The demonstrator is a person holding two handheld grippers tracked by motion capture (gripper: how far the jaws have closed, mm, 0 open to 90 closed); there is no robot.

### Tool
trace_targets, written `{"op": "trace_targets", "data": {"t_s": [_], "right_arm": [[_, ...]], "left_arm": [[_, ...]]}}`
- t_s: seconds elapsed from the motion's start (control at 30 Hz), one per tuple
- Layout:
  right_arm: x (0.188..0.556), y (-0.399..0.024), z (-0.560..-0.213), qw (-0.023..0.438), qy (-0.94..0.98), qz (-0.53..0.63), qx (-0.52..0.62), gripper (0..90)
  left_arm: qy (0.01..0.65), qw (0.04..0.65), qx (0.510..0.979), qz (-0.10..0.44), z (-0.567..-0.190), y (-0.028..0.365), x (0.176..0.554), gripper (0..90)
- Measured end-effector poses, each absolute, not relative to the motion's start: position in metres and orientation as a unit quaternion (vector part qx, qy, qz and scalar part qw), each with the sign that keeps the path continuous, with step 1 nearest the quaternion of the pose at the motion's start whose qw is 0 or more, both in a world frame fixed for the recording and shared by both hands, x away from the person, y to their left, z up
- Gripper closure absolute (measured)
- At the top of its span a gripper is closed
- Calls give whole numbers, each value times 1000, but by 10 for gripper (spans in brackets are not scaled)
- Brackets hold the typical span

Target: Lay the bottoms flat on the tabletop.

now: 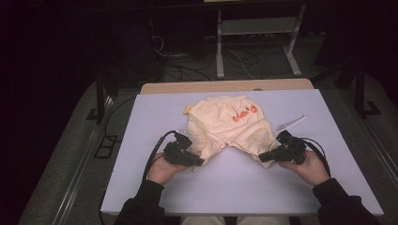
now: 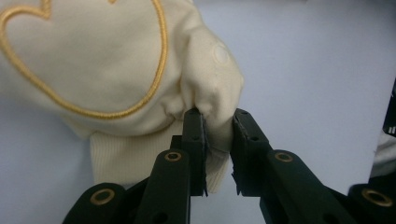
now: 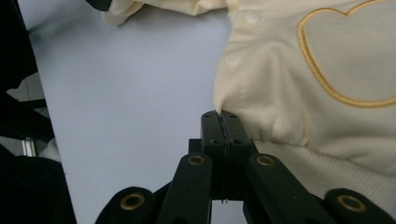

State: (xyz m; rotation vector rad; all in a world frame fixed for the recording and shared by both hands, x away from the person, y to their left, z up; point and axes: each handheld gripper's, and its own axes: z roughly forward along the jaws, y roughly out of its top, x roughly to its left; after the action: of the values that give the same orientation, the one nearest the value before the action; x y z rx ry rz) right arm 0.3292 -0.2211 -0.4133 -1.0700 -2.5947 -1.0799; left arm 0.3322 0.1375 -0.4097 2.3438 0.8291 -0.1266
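Observation:
A cream baby garment (image 1: 225, 124) with an orange print lies crumpled on the white table (image 1: 234, 183), its two legs pointing toward me. My left gripper (image 1: 199, 162) is shut on a fold of the left leg beside a snap button, and cloth (image 2: 217, 133) sits bunched between its pads. A gold embroidered heart (image 2: 88, 60) shows on that leg. My right gripper (image 1: 263, 157) is shut on the edge of the right leg (image 3: 261, 107), its jaws pressed together just above the ribbed cuff (image 3: 327, 172). A hand holds each gripper.
A thin white piece (image 1: 291, 123) lies on the table to the right of the garment. A wooden board edge (image 1: 225, 86) runs behind the table. Beyond it are a metal shelf frame (image 1: 256, 28) and cables on a dark floor.

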Motion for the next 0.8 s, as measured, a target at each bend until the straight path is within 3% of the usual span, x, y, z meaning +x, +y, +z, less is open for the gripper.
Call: {"op": "trace_targets", "data": {"t_s": [0.8], "right_arm": [[317, -196, -414, 116, -864, -359, -334, 892]], "left_arm": [[322, 328, 884, -89, -396, 132, 327, 754]]}}
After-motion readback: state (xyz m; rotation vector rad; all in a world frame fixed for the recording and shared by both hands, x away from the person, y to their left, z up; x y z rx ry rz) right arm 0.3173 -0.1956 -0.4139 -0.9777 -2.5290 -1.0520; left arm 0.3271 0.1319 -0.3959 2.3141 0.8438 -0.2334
